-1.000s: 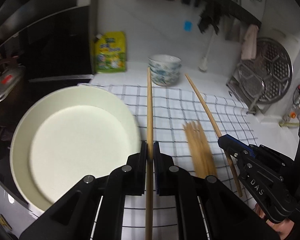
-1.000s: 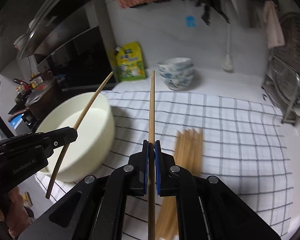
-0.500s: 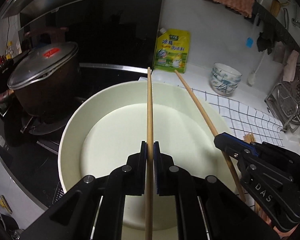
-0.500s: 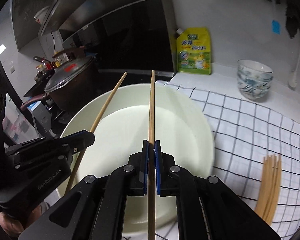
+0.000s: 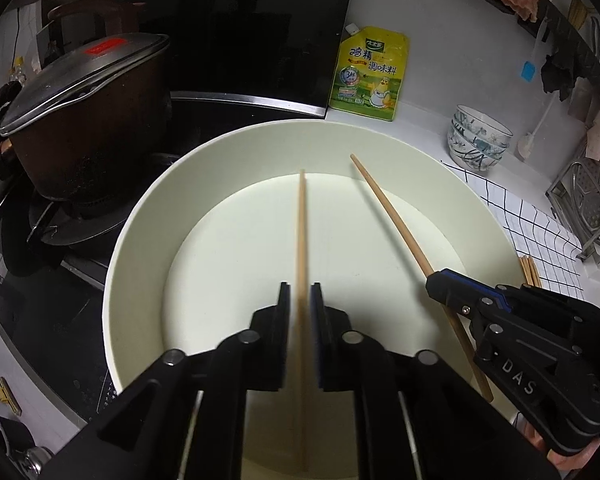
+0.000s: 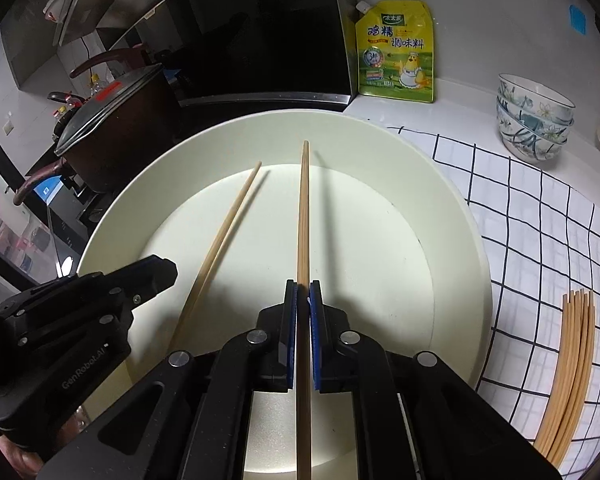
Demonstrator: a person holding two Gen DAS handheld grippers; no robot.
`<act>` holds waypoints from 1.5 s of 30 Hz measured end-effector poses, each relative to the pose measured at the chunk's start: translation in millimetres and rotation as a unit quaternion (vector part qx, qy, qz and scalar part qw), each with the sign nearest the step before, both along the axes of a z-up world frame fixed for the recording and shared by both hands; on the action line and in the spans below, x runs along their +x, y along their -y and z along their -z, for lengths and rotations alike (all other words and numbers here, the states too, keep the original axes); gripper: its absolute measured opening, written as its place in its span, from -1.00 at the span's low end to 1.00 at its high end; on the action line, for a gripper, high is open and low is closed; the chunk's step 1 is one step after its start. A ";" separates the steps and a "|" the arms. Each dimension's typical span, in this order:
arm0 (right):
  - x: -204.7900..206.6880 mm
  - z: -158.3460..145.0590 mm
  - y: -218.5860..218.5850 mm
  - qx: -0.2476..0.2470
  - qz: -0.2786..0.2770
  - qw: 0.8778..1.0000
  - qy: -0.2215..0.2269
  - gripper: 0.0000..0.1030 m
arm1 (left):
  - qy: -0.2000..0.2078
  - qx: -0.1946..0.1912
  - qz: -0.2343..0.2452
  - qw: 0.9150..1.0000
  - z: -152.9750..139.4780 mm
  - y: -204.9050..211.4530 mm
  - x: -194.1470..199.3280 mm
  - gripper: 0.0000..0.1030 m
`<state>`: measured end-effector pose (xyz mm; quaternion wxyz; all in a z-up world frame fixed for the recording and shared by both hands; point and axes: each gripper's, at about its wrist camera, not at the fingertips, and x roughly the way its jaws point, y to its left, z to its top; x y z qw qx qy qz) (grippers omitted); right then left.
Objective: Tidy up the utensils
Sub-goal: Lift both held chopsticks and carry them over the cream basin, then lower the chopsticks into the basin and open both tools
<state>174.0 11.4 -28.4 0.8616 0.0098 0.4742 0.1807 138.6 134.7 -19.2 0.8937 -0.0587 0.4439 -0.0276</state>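
left gripper (image 5: 300, 300): fingers (image 5: 282, 320) spread a bit, a gap on each side of the chopstick, so nothing's actually pinched here
left chopstick (image 5: 301, 232): blurry, running straight toward 12 o'clock between those fingers, over the inside of the basin; can't tell if it's touching the bottom
right gripper (image 6: 303, 300): blue-padded fingers (image 6: 291, 320) pressed onto a chopstick, pinching it
right chopstick (image 6: 303, 216): points to 12 o'clock, tip out over the far side of the basin, throwing a shadow on the floor of it
basin (image 5: 140, 220): big cream-white round one, sits right under both grippers and fills most of both views
spare chopsticks (image 6: 568, 364): a bundle lying on the cloth, at about 4 o'clock in the right wrist view, well apart from the basin
checked cloth (image 6: 540, 216): white with black grid, spread on the table at 3 o'clock, the basin's right edge on it
stacked bowls (image 6: 534, 116): patterned, at 2 o'clock on the table past the cloth
seasoning pouch (image 6: 396, 52): yellow, leaning on the wall at 1 o'clock behind the basin
lidded pot (image 5: 80, 112): dark, on the stove at 10 o'clock
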 end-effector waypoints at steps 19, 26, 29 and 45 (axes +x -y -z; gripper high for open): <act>-39.9 -28.6 23.5 0.020 0.019 0.999 0.044 -0.42 | 0.038 -0.007 -0.036 0.999 -25.9 -12.9 -39.6 0.22; -60.5 -32.5 36.1 0.023 0.024 0.998 0.050 -0.42 | 0.040 -0.005 -0.038 0.998 -29.5 -9.1 -57.3 0.27; -67.8 -33.6 43.5 0.021 0.028 0.998 0.051 -0.42 | 0.043 -0.006 -0.033 0.998 -31.8 -3.2 -63.9 0.31; -105.6 -40.9 118.2 0.011 0.078 0.995 0.065 -0.40 | 0.047 -0.009 0.009 0.999 -36.7 56.7 -83.1 0.34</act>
